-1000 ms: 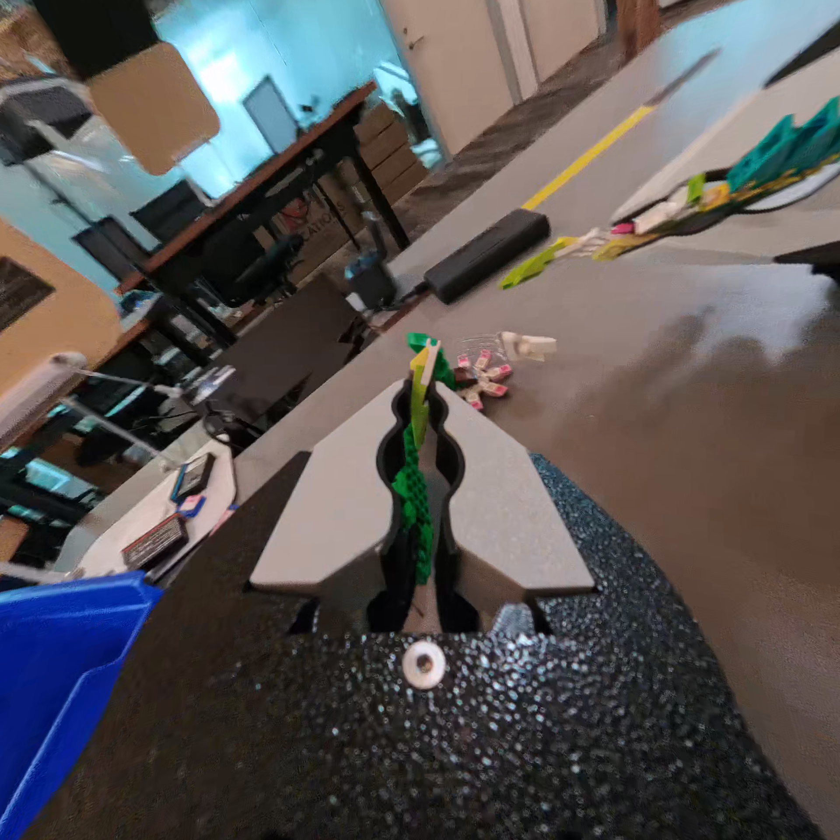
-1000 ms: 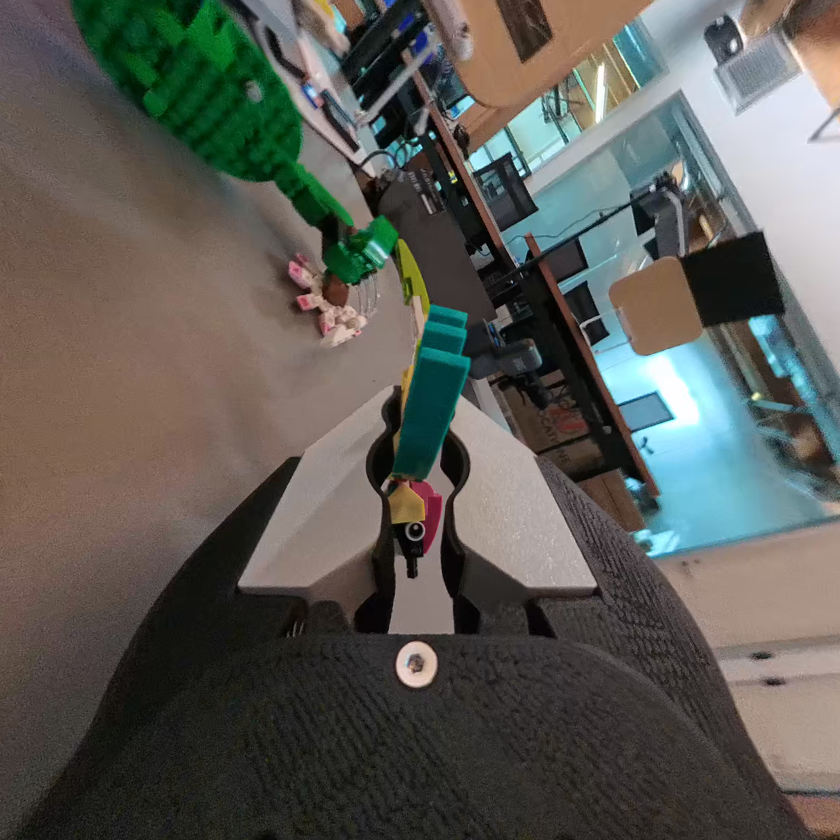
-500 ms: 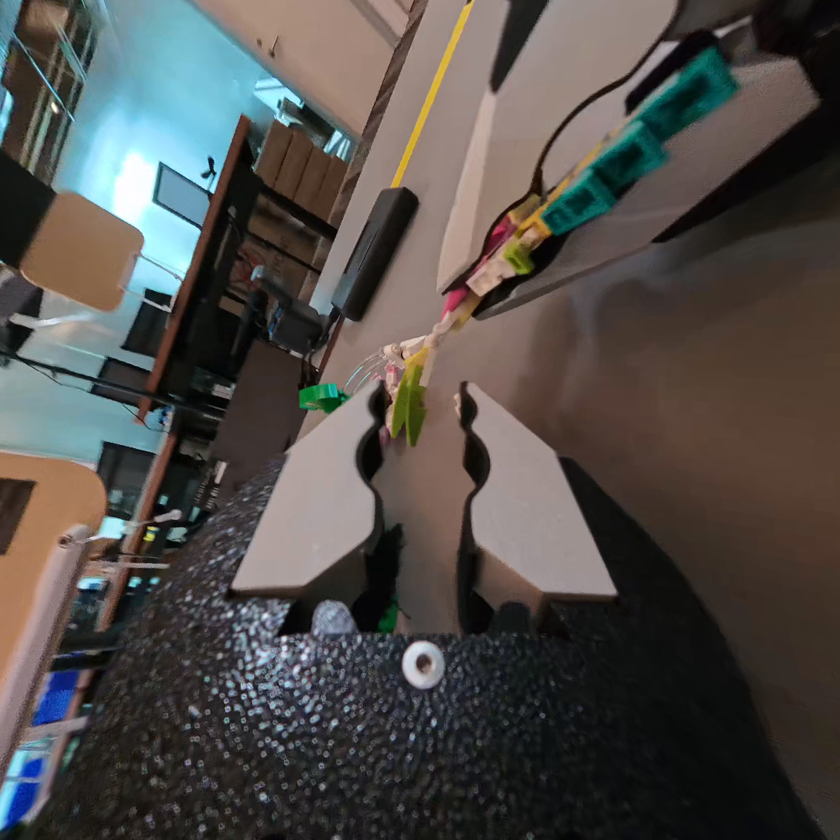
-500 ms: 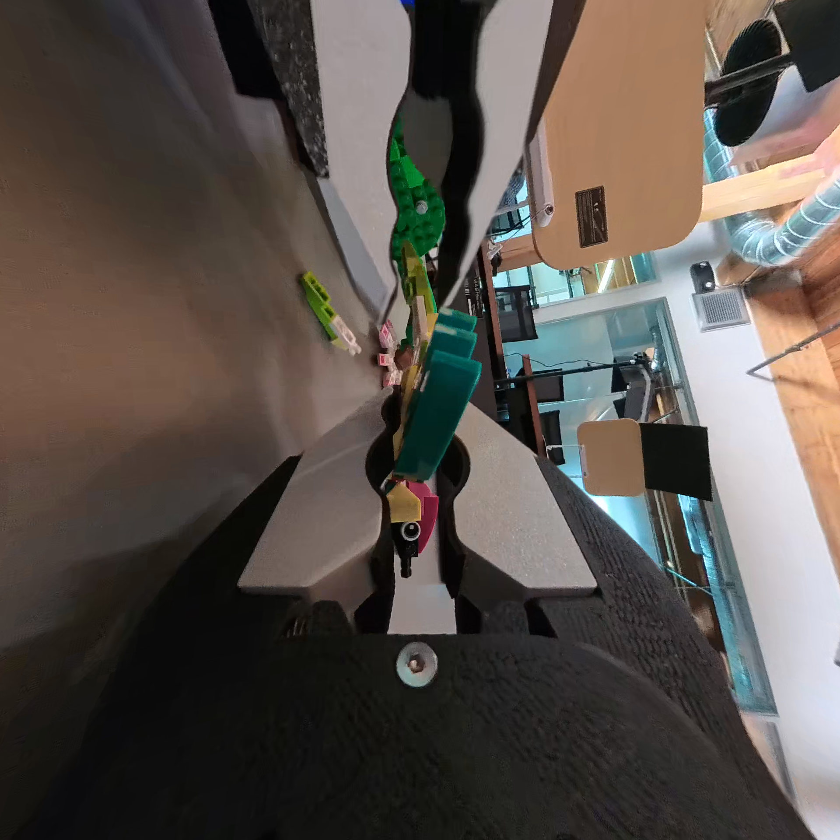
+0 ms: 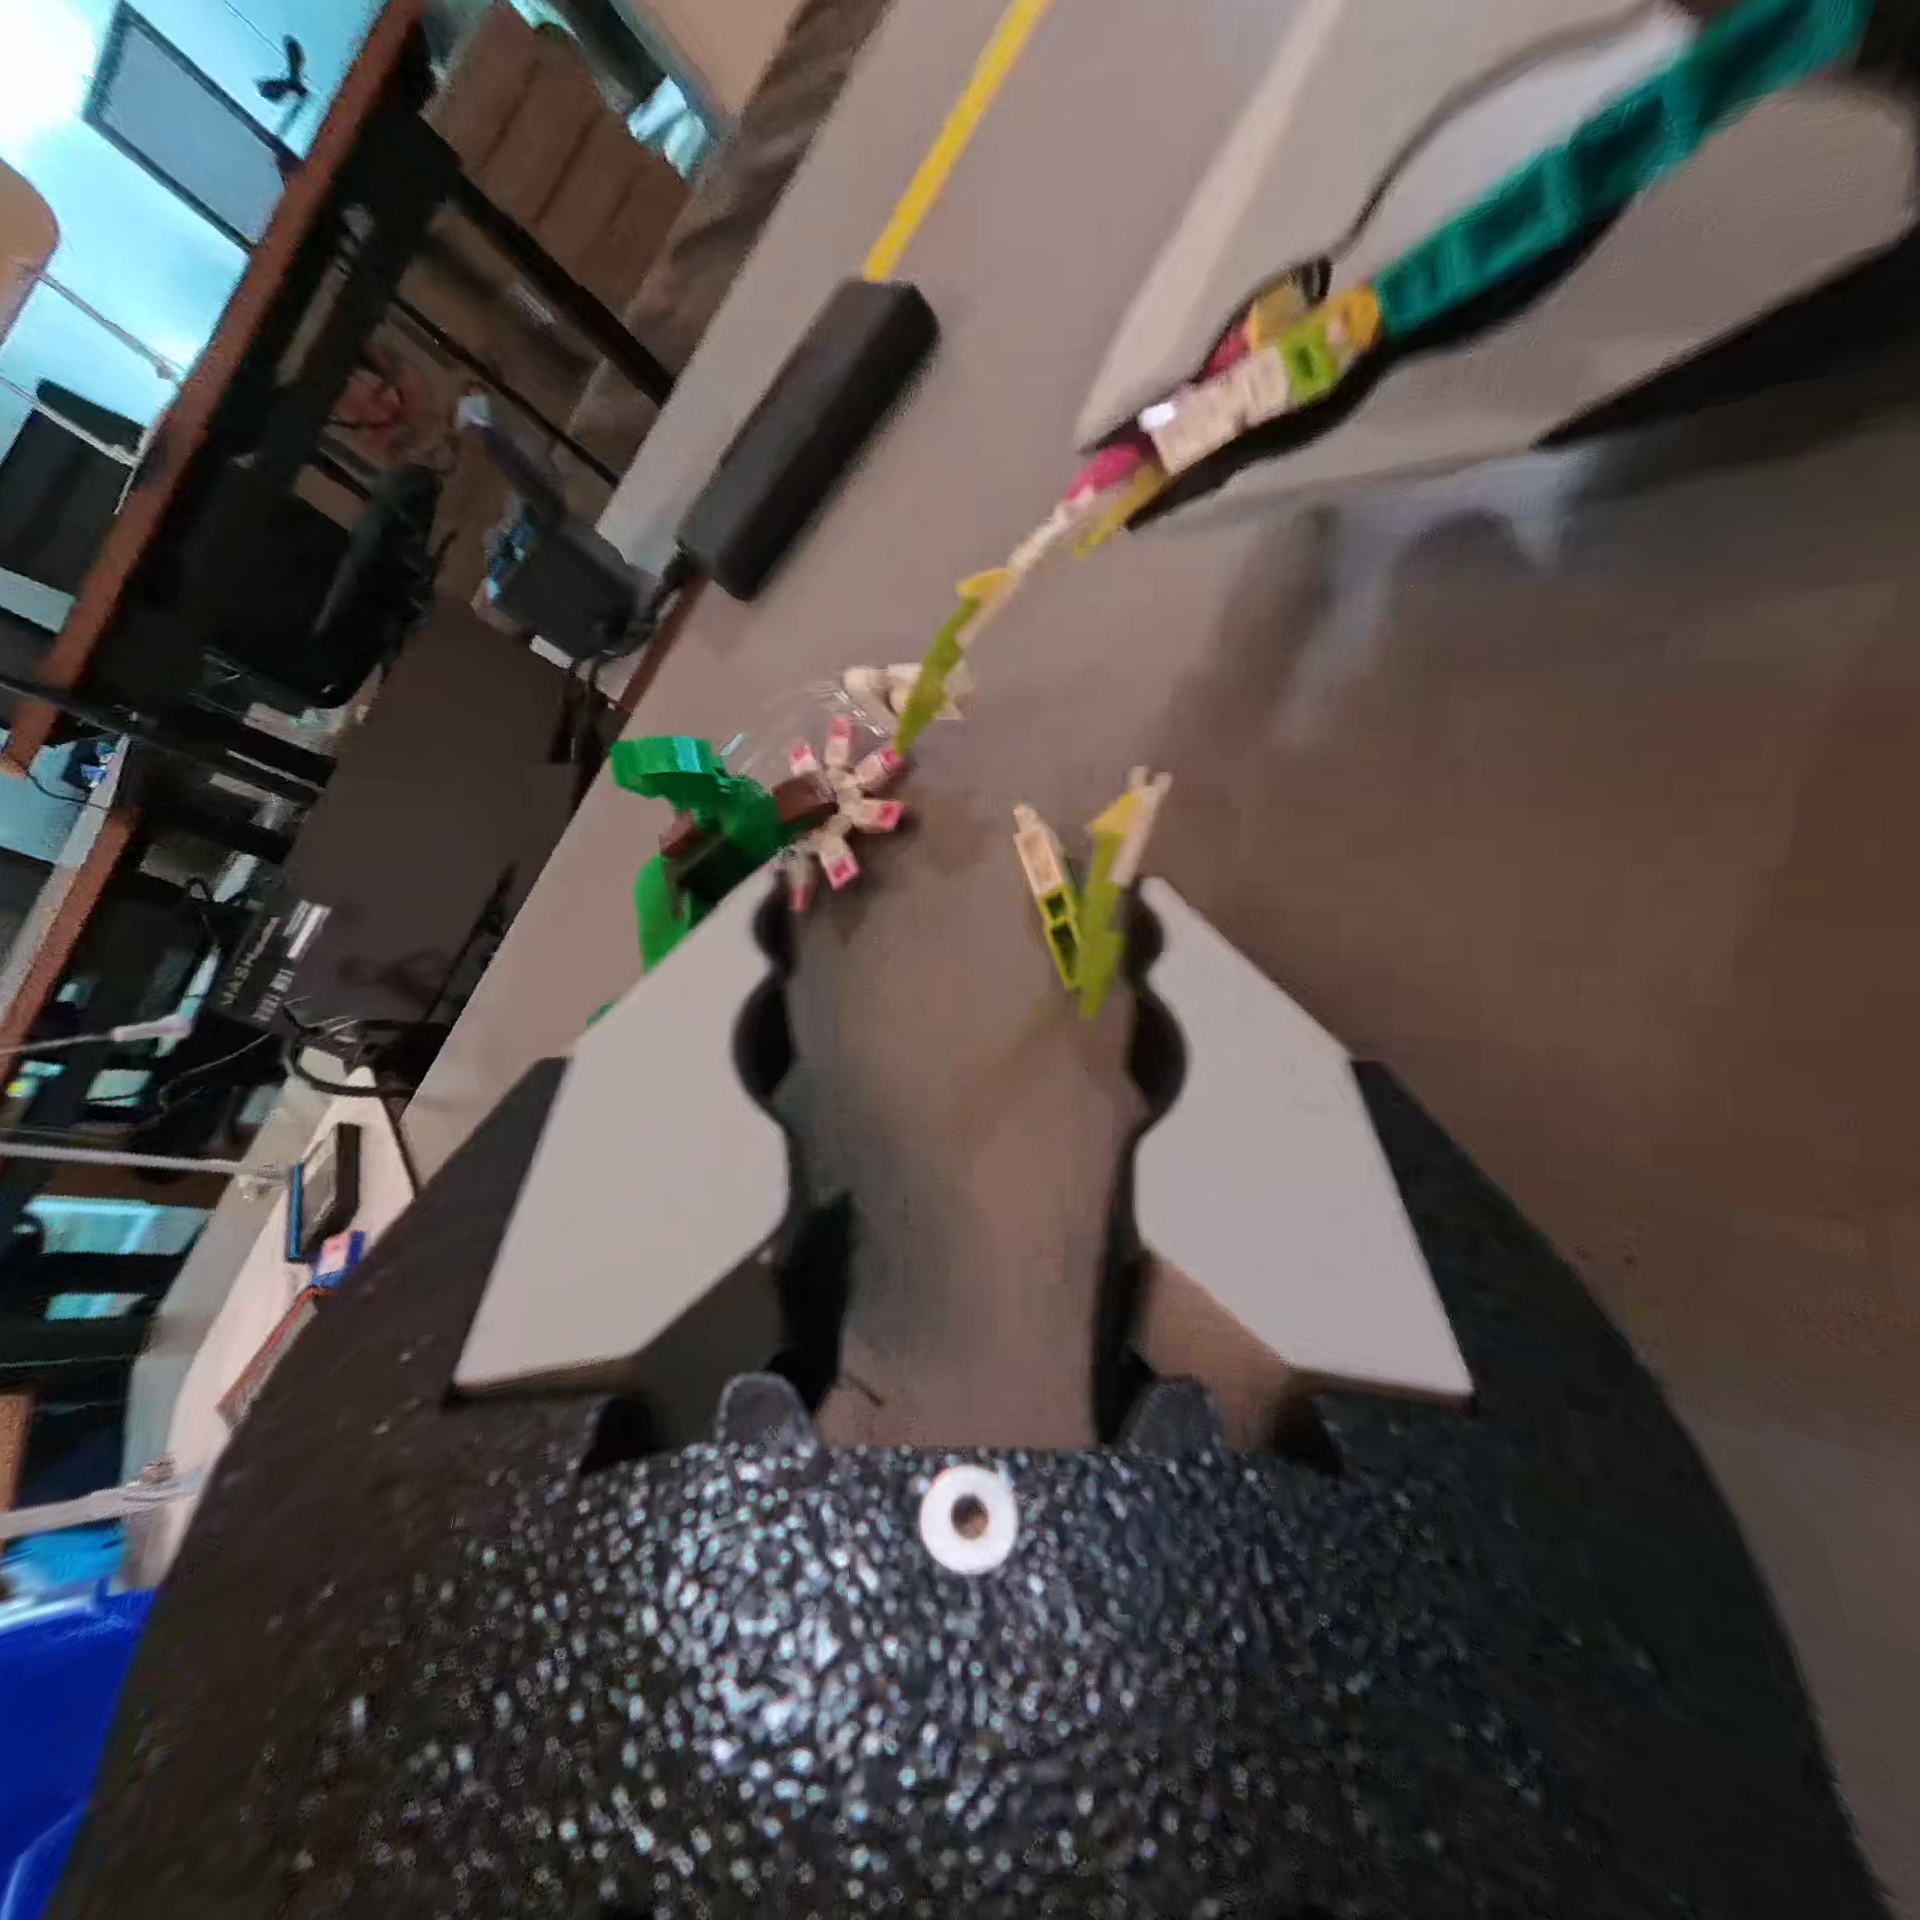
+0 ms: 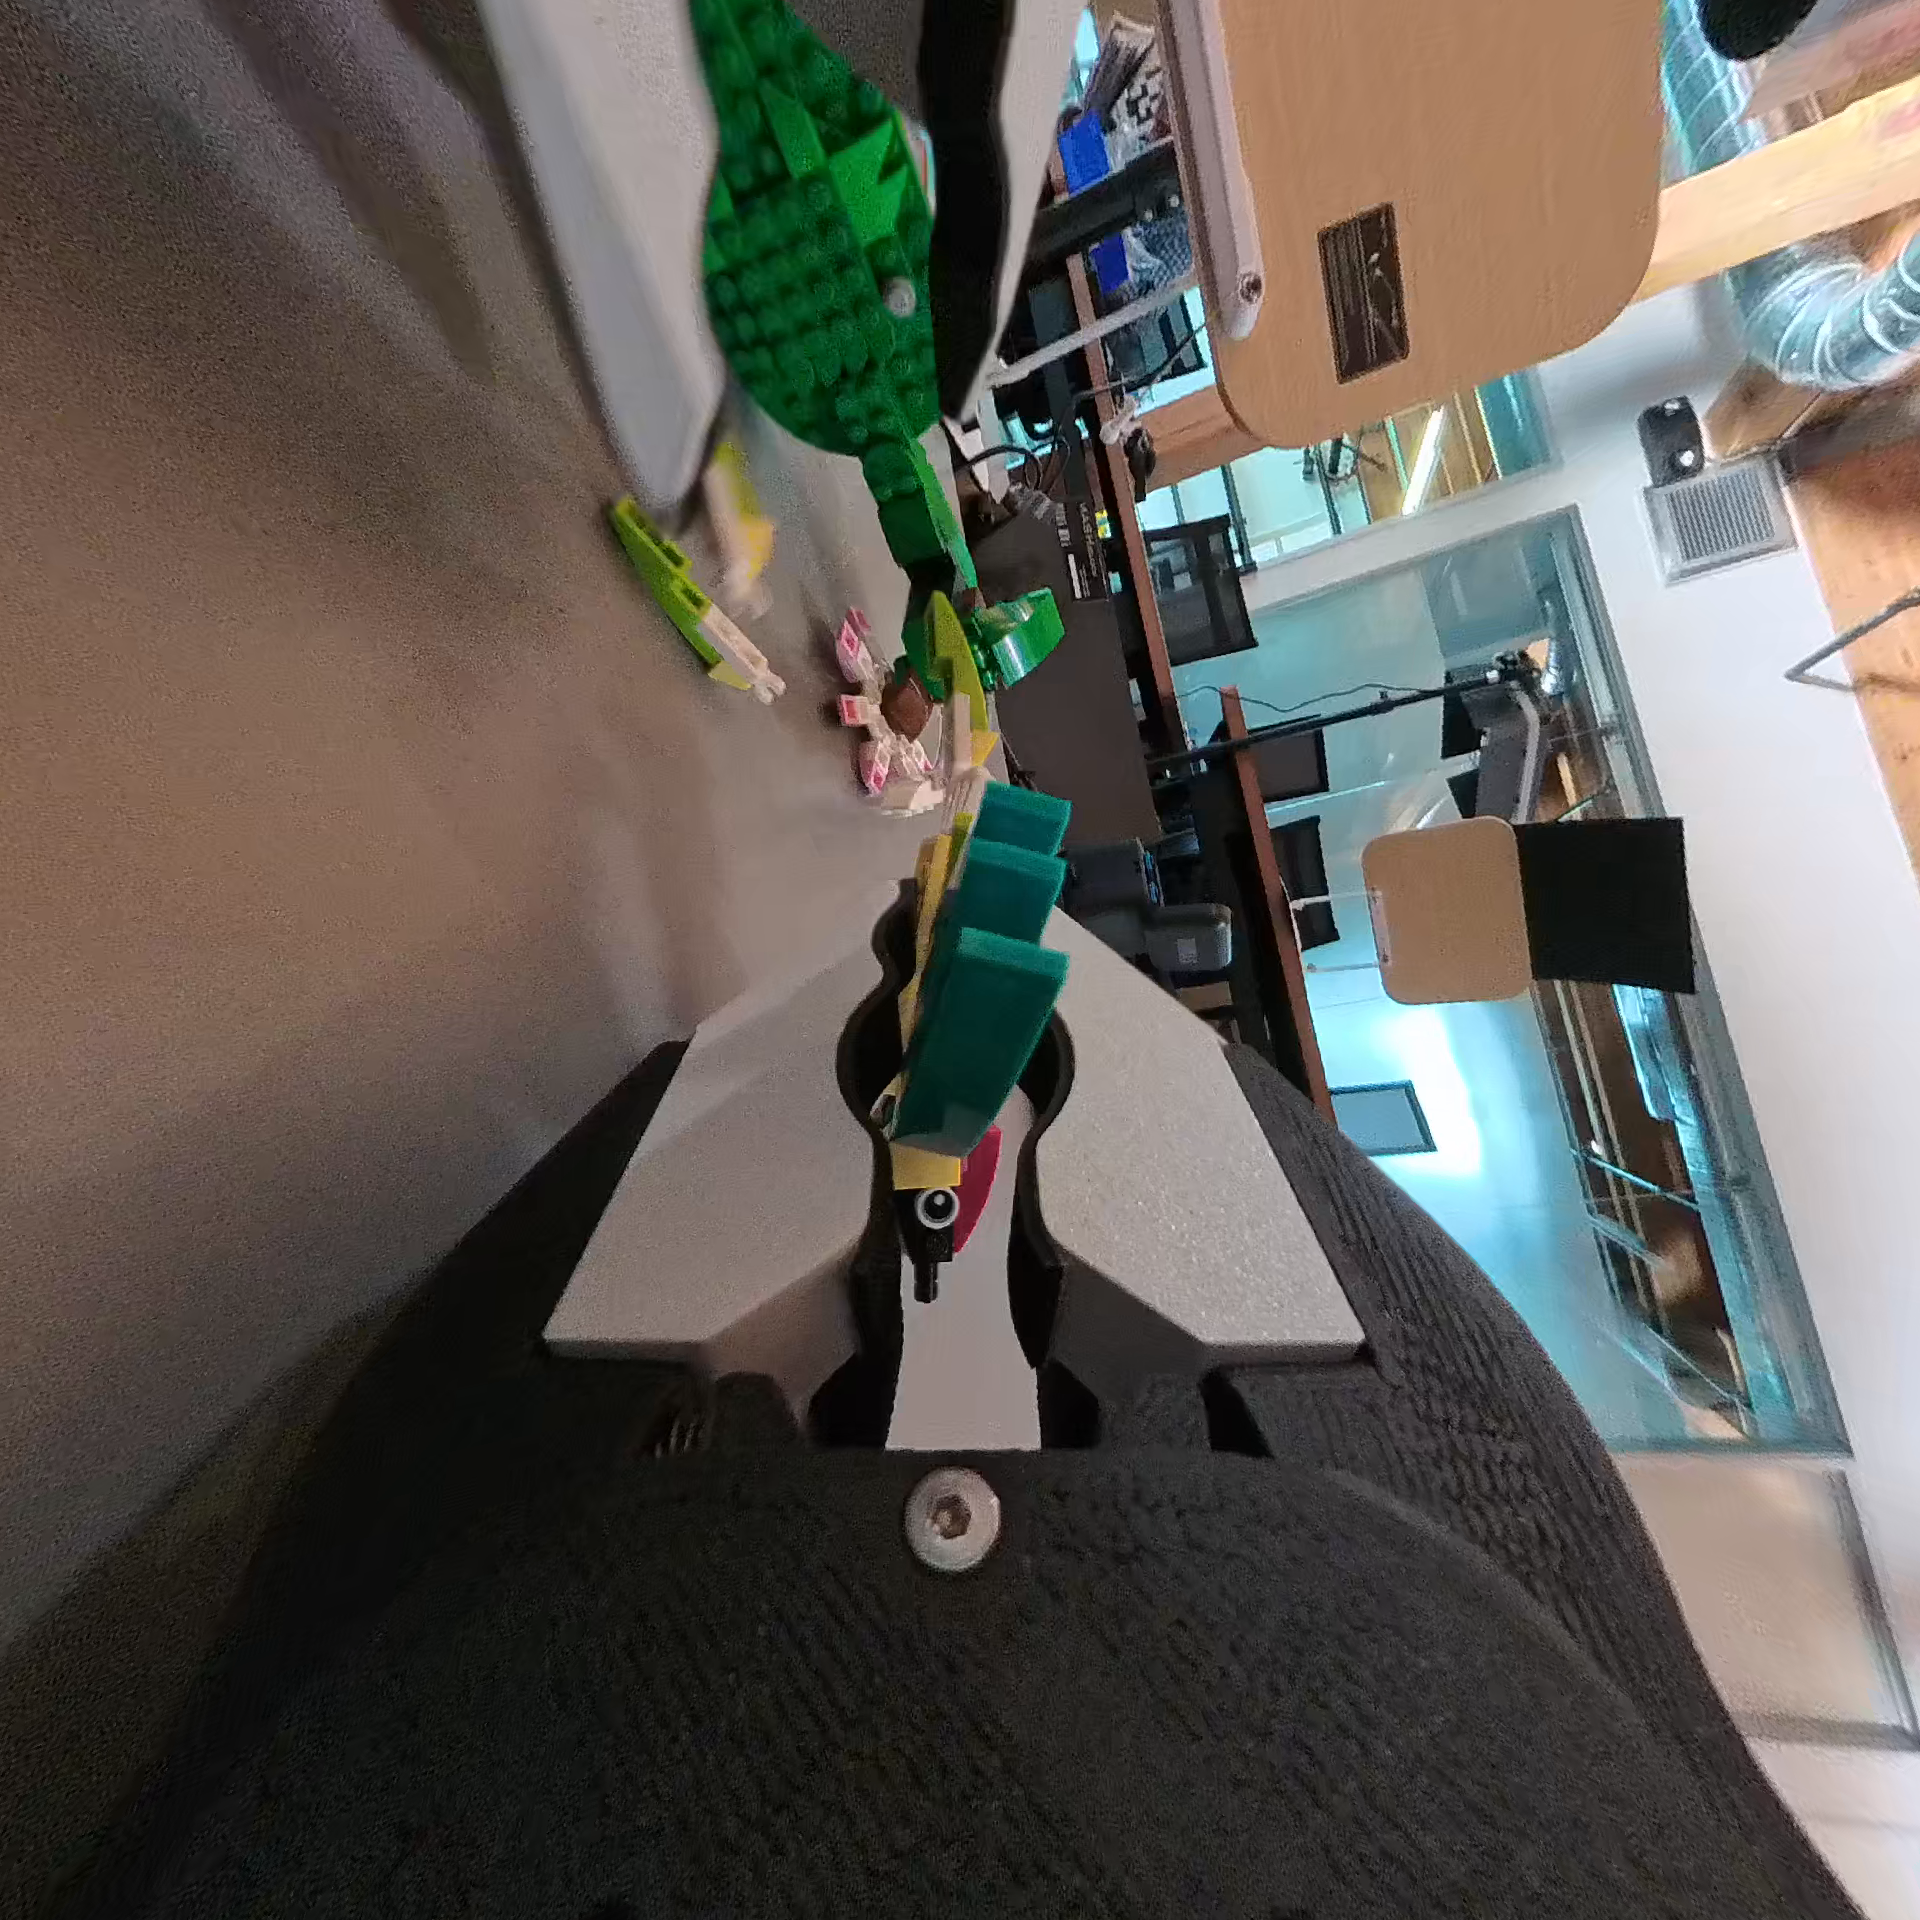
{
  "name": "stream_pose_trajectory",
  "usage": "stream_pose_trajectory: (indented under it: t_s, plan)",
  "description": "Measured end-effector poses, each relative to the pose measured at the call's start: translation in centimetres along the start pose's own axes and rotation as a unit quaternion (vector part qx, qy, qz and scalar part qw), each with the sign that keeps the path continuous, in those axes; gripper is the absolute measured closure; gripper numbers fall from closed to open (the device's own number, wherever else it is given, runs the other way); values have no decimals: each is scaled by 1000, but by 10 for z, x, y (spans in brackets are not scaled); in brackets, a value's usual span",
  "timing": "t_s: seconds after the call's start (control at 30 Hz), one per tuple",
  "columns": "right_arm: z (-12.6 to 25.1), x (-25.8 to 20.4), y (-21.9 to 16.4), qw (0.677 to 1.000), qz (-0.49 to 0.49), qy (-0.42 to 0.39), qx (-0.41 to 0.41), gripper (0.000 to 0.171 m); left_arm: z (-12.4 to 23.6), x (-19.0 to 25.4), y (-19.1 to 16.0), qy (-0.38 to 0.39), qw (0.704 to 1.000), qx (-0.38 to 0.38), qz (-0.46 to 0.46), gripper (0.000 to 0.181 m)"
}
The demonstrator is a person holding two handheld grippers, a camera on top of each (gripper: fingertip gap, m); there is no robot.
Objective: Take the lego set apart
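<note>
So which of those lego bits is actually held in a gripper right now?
The teal-finned piece, with a yellow and pink head and an eye, clamped in the right gripper. The lime pieces and the pink-and-white cluster lie loose on the table.

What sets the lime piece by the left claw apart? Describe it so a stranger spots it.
On the grey table, find the open left claw. Just off its right fingertip lies the lime piece. It is long, white-tipped, and apart from the pink-white cluster to its left.

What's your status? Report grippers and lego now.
Left gripper open, empty. Right gripper shut on teal-winged lego bird. Lime piece loose on table. Nothing blocking.
</note>
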State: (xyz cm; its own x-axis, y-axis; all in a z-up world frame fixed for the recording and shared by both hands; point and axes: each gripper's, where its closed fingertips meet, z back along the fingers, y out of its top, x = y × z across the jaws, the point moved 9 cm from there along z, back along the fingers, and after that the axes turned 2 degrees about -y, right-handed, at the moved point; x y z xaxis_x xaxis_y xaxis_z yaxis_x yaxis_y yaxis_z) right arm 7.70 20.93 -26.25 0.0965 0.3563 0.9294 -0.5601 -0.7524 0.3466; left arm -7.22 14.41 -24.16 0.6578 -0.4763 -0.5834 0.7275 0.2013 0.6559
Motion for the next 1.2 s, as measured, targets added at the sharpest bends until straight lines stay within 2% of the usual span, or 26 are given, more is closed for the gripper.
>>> stream_pose_trajectory:
  t_s: [0.07, 0.23, 0.33, 0.53, 0.57, 0.6, 0.67, 0.7, 0.8, 0.9, 1.03, 1.13, 1.2]
  plan:
    - [6, -3, 3, 1000, 8, 7, 12, 159, -6, 10, -2, -11, 999, -12, -34, 102]
    - [23, -20, 18, 994, 76, 36, 65, 159, -8, 30, 11, -28, 992, 25, -122, 134]
    - [26, -21, 20, 993, 82, 35, 74, 159, -7, 34, 17, -20, 989, 34, -144, 175]
    - [23, -17, 17, 997, 59, 22, 49, 160, -9, 31, 26, -20, 993, 18, -119, 177]
    - [21, -15, 9, 998, 62, 12, 8, 159, -5, 21, 17, 32, 991, -38, -128, 177]
    - [20, -11, -3, 998, 48, 6, -32, 159, -1, 6, 5, 69, 988, -60, -121, 176]
    - [27, 1, -14, 999, -14, -8, -34, 159, 13, -18, -3, 46, 999, -8, 24, 177]
    - [29, 1, -14, 999, -17, -8, -32, 159, 17, -24, 0, 41, 997, 12, 59, 177]
    - [28, -6, -9, 1000, 14, 7, -24, 159, 8, -4, 12, -40, 994, 58, 79, 176]
    - [29, -6, -11, 1000, 5, 17, -22, 159, -4, 17, 16, -98, 991, 44, 79, 144]
    - [30, -5, -10, 1000, 6, 20, -8, 158, -13, 21, 19, -142, 980, 51, 127, 98]
    - [36, 5, -8, 997, -66, 26, 29, 158, -11, 23, 23, -137, 979, 96, 120, 99]
    - [41, 21, -8, 982, -174, 36, 60, 158, -7, 25, 26, -140, 974, 125, 126, 103]
